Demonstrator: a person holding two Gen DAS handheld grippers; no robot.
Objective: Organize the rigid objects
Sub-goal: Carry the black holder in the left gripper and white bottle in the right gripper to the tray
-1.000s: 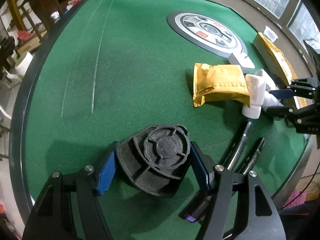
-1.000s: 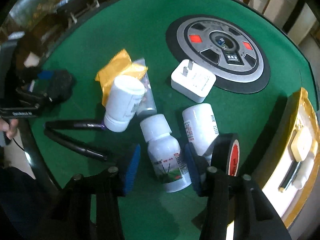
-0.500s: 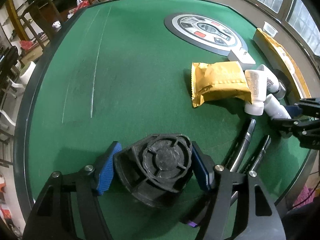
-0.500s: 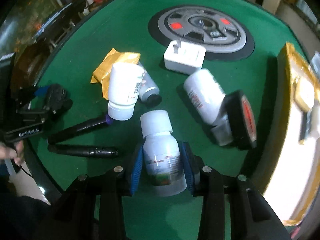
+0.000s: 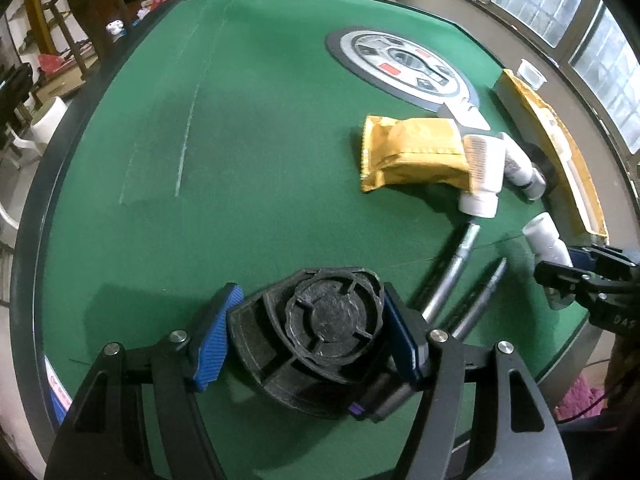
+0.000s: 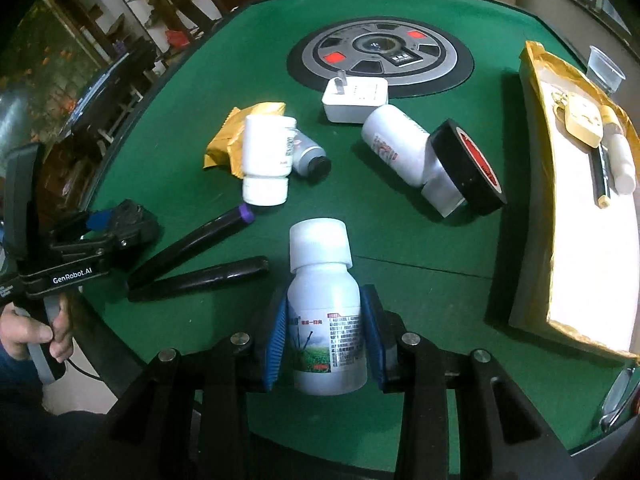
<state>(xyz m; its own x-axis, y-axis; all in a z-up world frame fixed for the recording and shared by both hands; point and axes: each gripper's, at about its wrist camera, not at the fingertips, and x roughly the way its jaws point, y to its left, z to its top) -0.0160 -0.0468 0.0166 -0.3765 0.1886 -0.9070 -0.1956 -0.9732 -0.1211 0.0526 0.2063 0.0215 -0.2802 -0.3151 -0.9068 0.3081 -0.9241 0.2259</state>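
blue pads of the right gripper [image 6: 325,333] squeeze a white bottle [image 6: 325,312]; the left gripper [image 5: 308,334] squeezes a black round plastic part [image 5: 316,336] near the green table's [image 5: 248,128] edge.

Glasses [image 6: 616,396] cut by frame edge; bottle label [image 6: 340,340] text unreadable.

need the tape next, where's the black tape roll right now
In the right wrist view, right of centre: the black tape roll stands on edge on the green table, leaning against a lying white bottle.
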